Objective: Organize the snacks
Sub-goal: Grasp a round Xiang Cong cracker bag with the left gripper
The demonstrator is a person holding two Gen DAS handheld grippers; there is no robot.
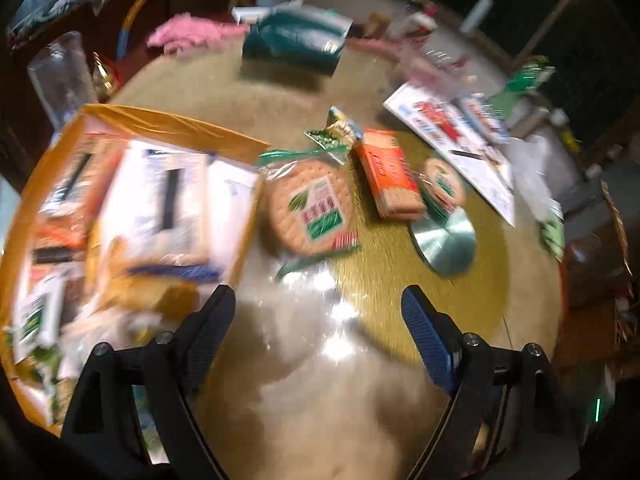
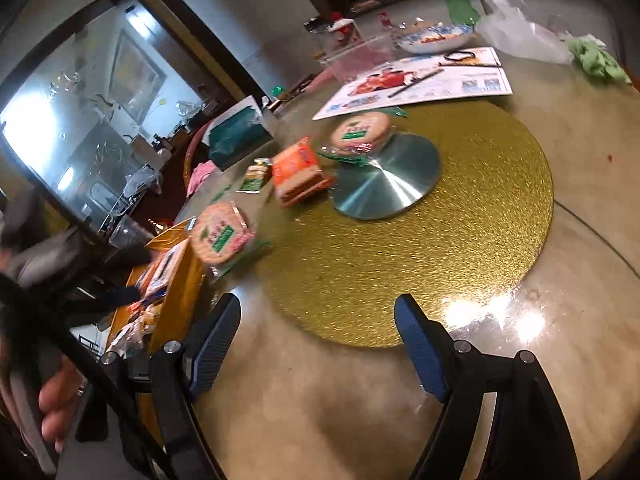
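An orange box (image 1: 168, 124) at the left holds several wrapped snack packs; the right wrist view shows it as the orange box (image 2: 176, 276) at the table's left edge. On the table lie a round cracker pack (image 1: 308, 212) (image 2: 222, 234), an orange biscuit pack (image 1: 390, 174) (image 2: 298, 170), a second round cracker pack (image 1: 444, 184) (image 2: 362, 130) and a small green pea packet (image 1: 336, 134) (image 2: 254, 178). My left gripper (image 1: 318, 300) hangs open over bare table just in front of the near round pack, nothing between its fingers. My right gripper (image 2: 318, 308) is open and empty too, at the gold mat's near edge.
A round gold mat (image 2: 460, 216) with a silver disc (image 2: 390, 180) (image 1: 446, 242) covers the table's middle. A printed leaflet (image 2: 424, 80) (image 1: 452, 140), a teal box (image 1: 294, 42) (image 2: 236, 134), a plate of food (image 2: 436, 38), a plastic bag (image 2: 516, 32) and a green cloth (image 2: 596, 60) lie farther back. A person's hand (image 2: 60, 400) is at the lower left.
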